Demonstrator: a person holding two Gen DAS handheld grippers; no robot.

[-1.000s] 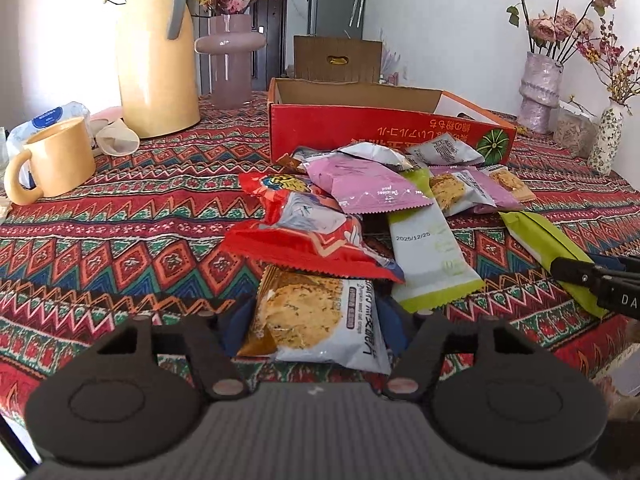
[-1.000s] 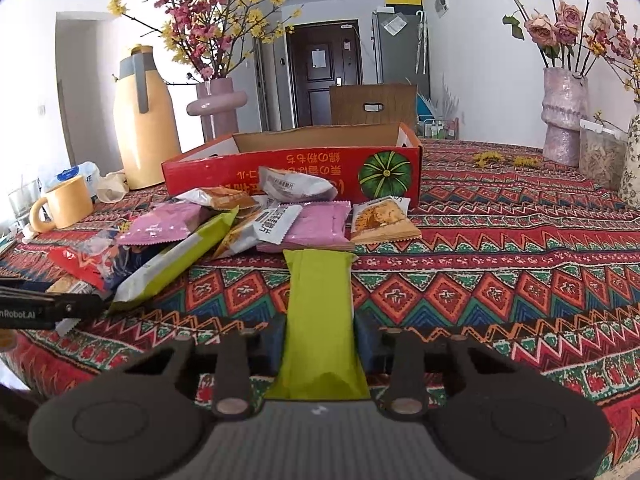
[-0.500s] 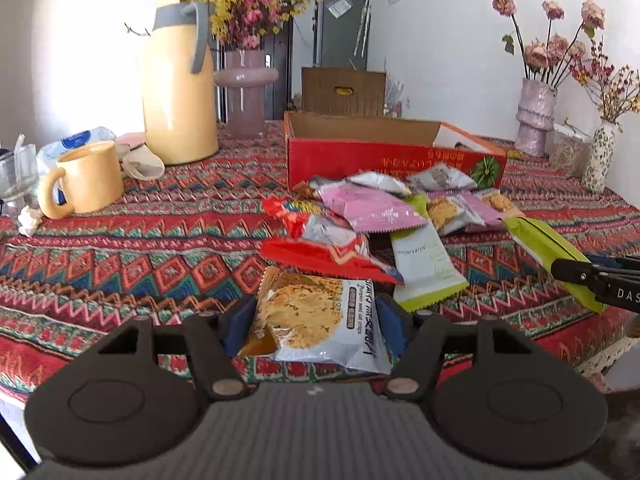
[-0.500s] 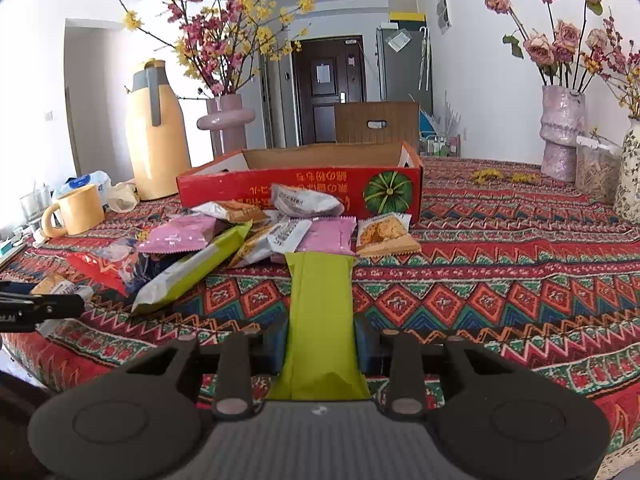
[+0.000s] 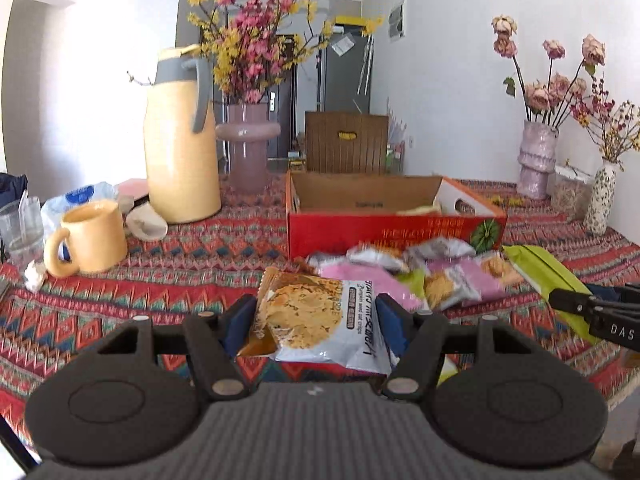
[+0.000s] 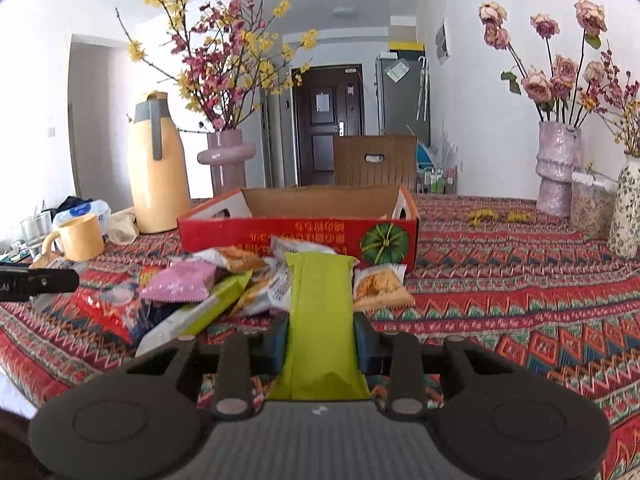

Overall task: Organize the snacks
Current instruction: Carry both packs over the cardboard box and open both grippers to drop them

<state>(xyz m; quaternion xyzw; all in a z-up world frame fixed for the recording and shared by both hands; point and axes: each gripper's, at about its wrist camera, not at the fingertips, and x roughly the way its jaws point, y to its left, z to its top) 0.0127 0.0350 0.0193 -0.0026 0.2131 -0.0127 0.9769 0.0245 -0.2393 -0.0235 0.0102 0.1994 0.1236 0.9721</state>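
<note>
1. Bright living room with a patterned red cloth over the bench (image 5: 168, 264), flower vases at the back and on the right, a yellow thermos jug (image 5: 180, 136) and a matching mug (image 5: 90, 238) on the far left.

2. What changed: both packets had come up off the cloth. A second before, the cookie packet (image 5: 320, 320) lay low by the pile; at this point it hung clear of the bench, and the view had tipped up to show more of the room.

3. The left gripper (image 5: 316, 320) was partly closed, its fingers pinching the cookie packet from both sides. The right gripper (image 6: 320, 344) sat narrower, clamped on the long green bar wrapper (image 6: 320, 312), which stuck out ahead of it.

4. My read: pickup was done, and the carry to the open red cardboard box (image 6: 300, 232) at the far side came next. The rest of the snack pile (image 6: 208, 288) lay on the cloth in front of the box, so plenty was left.

5. Writing: the cookie packet had a line that looked like "Pumpkin seed oat crisps" plus characters I couldn't read. The box front had yellow characters, seemingly upside down, beside a green pumpkin picture. The right gripper's body showed "DAS" in the left view.
</note>
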